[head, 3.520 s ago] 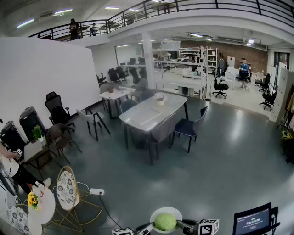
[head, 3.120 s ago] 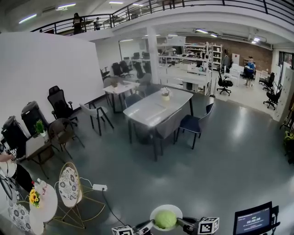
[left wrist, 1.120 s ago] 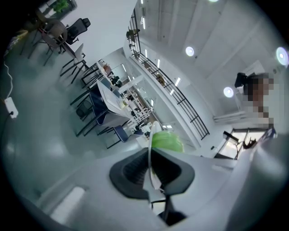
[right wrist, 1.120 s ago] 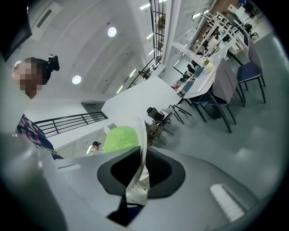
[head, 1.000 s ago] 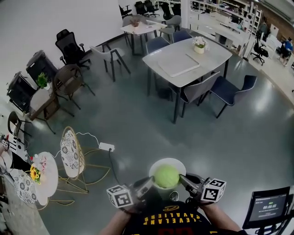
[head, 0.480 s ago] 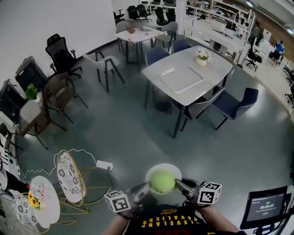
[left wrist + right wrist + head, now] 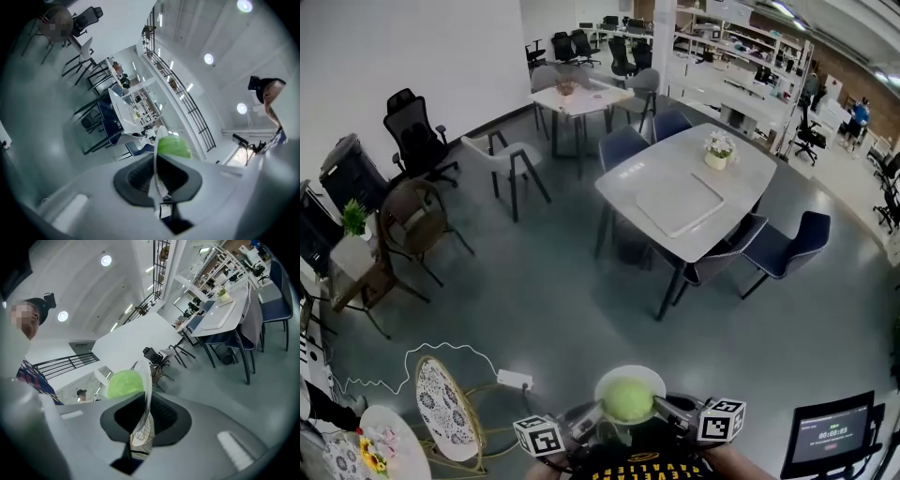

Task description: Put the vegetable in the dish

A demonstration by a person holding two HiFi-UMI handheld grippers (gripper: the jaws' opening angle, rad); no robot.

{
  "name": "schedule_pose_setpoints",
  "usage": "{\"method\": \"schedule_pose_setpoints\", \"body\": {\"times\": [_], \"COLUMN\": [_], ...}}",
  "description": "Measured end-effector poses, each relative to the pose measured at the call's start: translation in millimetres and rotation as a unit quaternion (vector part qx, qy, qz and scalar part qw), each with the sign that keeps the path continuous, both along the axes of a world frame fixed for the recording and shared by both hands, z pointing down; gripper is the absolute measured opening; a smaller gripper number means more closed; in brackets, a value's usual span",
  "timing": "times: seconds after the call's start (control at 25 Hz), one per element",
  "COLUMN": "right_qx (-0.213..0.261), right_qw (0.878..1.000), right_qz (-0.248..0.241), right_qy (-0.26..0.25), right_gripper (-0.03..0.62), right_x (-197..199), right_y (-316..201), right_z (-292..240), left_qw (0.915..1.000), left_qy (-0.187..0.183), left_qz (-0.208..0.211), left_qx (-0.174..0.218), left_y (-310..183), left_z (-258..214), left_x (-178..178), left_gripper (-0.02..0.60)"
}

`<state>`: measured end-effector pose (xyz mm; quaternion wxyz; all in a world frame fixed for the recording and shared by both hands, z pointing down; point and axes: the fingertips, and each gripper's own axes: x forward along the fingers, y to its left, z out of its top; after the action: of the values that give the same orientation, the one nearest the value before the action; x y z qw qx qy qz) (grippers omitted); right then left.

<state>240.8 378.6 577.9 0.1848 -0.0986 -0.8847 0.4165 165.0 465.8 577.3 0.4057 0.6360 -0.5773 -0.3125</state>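
Note:
A round green cabbage lies in a white dish held in the air above the floor, at the bottom middle of the head view. My left gripper is shut on the dish's left rim and my right gripper is shut on its right rim. In the left gripper view the dish shows edge-on between the jaws of the left gripper, with the cabbage just to its right. In the right gripper view the right gripper pinches the dish rim, and the cabbage lies to its left.
A grey table with blue and grey chairs stands ahead on the grey floor. A white power strip and a wire chair are at the lower left. A screen stands at the lower right.
The head view has swung from looking across the room to looking down at the floor and table. The dish with the cabbage stays gripped on both sides.

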Motion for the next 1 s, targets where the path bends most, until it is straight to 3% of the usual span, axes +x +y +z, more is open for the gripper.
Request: {"method": "schedule_pose_setpoints", "body": {"times": [0.16,0.28,0.52,0.68,0.84,1.0], "right_qx": [-0.018,-0.024,-0.024,-0.02,0.01,-0.019], "right_qw": [1.0,1.0,0.996,0.994,0.994,0.995], "right_qz": [0.006,-0.007,-0.073,-0.046,-0.036,-0.017], "right_qy": [0.0,-0.017,-0.046,-0.097,-0.106,-0.097], "right_gripper": [0.038,0.037,0.038,0.037,0.031,0.032], "right_x": [-18.6,-69.2,-141.1,-210.2,-209.6,-208.7], "right_y": [-17.6,-52.0,-93.3,-165.6,-249.1,-275.6], "right_z": [7.1,7.9,-48.5,-35.9,-31.5,-33.0], "left_qw": [1.0,0.9997,0.9954,0.9948,0.9954,0.9965], "left_qy": [0.002,-0.011,-0.035,-0.081,-0.077,-0.076], "left_qz": [-0.003,-0.018,-0.084,-0.057,-0.055,-0.035], "left_qx": [-0.009,-0.01,-0.03,-0.023,0.012,-0.001], "left_y": [-15.3,-46.3,-72.3,-156.1,-236.0,-266.6], "left_z": [3.0,-1.6,-60.6,-46.7,-35.2,-48.1], "left_x": [-17.1,-64.1,-128.5,-197.3,-200.2,-201.4], "left_gripper": [0.021,0.02,0.021,0.023,0.021,0.02]}}
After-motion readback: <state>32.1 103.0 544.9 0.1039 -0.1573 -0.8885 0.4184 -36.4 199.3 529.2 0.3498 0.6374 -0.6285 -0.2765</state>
